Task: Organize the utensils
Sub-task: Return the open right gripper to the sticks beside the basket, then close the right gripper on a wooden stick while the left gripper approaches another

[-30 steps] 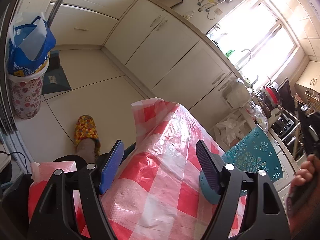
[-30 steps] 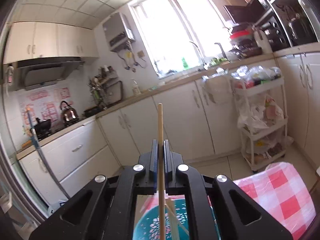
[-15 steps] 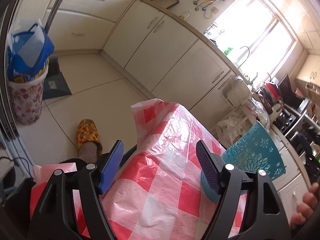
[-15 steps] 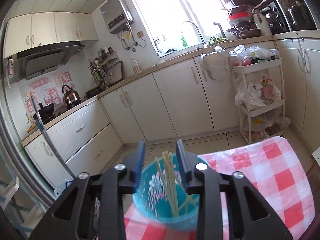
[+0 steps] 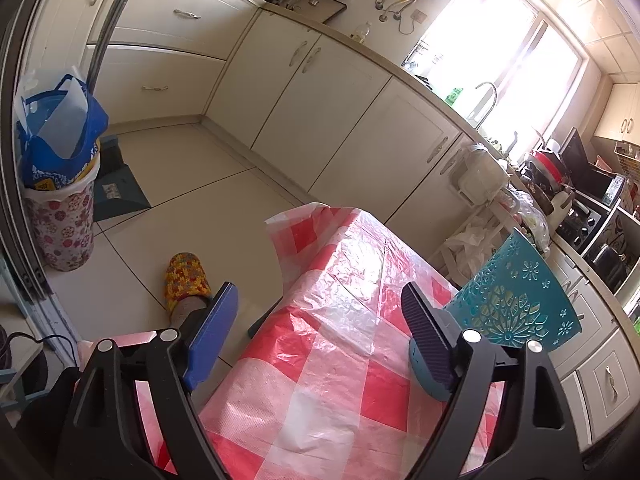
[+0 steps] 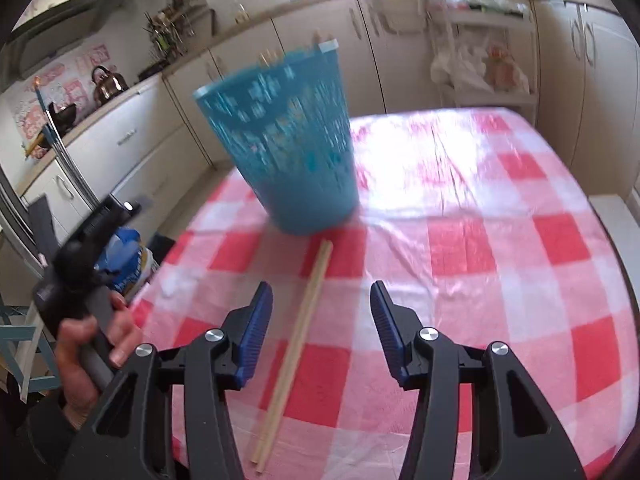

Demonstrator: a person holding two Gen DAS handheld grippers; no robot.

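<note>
1. Left wrist view: the left tool (image 5: pixel 316 332) hovered over the near-left part of the counter (image 5: pixel 320 380), which was covered in a red-and-white checked plastic cloth. Its jaws stood wide apart and were opening, with nothing between them but cloth and floor. The teal perforated plastic utensil basket (image 5: pixel 516 300) stood on the counter just beyond the tool's right finger, looking tilted in the fisheye. On the tiled floor (image 5: pixel 180 184) to the left were a person's foot in a yellow patterned slipper (image 5: pixel 186 278) and a flowered bin holding a blue bag (image 5: pixel 56 184)

2. Right wrist view: the right tool (image 6: pixel 320 332) pointed down at the counter (image 6: pixel 480 240), jaws partly apart and opening, pads touching nothing. A pair of pale wooden chopsticks (image 6: pixel 296 344) lay flat on the cloth, running from near the basket's foot back under the gap between the fingers, closer to the left one. The basket (image 6: pixel 284 140) stood upright further along the counter, blurred, with a few pale stick tips showing over its rim. At lower left a hand (image 6: pixel 88 352) gripped the dark handle of the left tool
</note>
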